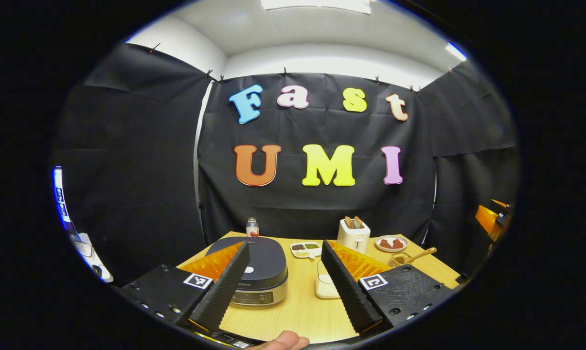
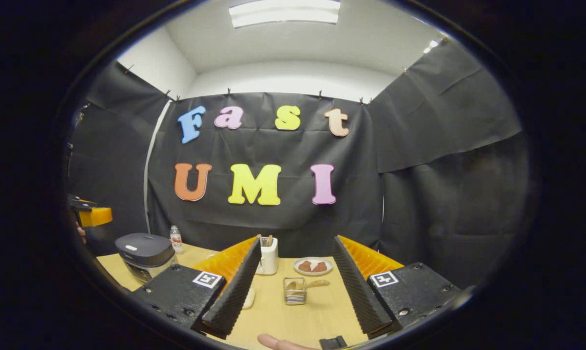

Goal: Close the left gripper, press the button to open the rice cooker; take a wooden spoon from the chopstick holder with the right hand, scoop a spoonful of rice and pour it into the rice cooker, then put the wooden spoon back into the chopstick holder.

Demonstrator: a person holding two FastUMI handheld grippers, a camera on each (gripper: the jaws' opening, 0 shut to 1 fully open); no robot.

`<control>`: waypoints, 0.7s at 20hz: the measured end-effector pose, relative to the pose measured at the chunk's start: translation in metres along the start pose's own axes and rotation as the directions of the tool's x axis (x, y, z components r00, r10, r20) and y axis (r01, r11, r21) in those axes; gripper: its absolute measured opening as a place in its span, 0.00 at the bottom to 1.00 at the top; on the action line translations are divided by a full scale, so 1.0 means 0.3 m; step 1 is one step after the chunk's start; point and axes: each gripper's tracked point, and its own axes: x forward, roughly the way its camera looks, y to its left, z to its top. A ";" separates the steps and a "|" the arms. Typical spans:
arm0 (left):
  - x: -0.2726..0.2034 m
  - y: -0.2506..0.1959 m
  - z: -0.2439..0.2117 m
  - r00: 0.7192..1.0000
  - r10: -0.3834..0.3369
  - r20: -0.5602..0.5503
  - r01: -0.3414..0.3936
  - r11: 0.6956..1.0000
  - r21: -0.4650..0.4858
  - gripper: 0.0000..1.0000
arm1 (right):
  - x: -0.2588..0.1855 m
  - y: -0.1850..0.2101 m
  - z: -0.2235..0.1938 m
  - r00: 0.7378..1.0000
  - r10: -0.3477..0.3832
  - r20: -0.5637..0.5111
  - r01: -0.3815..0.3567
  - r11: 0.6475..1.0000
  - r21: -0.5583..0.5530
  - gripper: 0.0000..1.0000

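The left gripper (image 1: 284, 287) hangs with jaws apart near the closed rice cooker (image 1: 254, 270); bring them together first, then press the button squarely. The right gripper (image 2: 297, 296) is spread too.

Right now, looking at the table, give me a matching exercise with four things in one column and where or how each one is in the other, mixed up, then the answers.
Things:
1. rice cooker
2. wooden spoon
3. toaster
4. plate

Descriptions:
A. holds brown pieces of food
B. lid down, at the table's left end
C. has slices sticking out of the top
D. rests in the clear holder, handle pointing right

Pairs: 1-B, 2-D, 3-C, 4-A
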 end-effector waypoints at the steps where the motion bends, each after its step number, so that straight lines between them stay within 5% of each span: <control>1: -0.020 -0.011 0.006 1.000 0.000 0.005 0.000 1.000 0.009 0.94 | 0.000 -0.012 -0.002 1.000 -0.006 -0.001 0.006 1.000 0.000 0.95; 2: -0.039 -0.019 0.010 1.000 0.004 0.011 -0.004 1.000 0.020 0.94 | 0.001 -0.022 0.001 1.000 -0.013 -0.001 0.013 1.000 -0.002 0.95; 3: -0.061 -0.022 0.009 1.000 0.013 0.018 -0.013 1.000 0.026 0.84 | -0.003 -0.030 0.000 1.000 -0.019 -0.003 0.019 1.000 -0.003 0.91; 4: -0.077 -0.027 0.008 0.999 0.022 0.029 -0.023 0.999 0.033 0.84 | -0.004 -0.031 0.002 1.000 -0.018 -0.005 0.018 1.000 -0.002 0.96; 5: -0.090 -0.039 0.006 0.999 0.023 0.037 -0.024 0.999 0.040 0.94 | -0.005 -0.028 -0.001 1.000 -0.016 -0.008 0.016 1.000 0.000 0.96; 14: -0.131 -0.164 -0.064 0.999 -0.046 0.017 0.045 0.997 0.061 0.94 | -0.003 -0.047 -0.022 0.999 -0.014 -0.034 0.014 1.000 0.012 0.95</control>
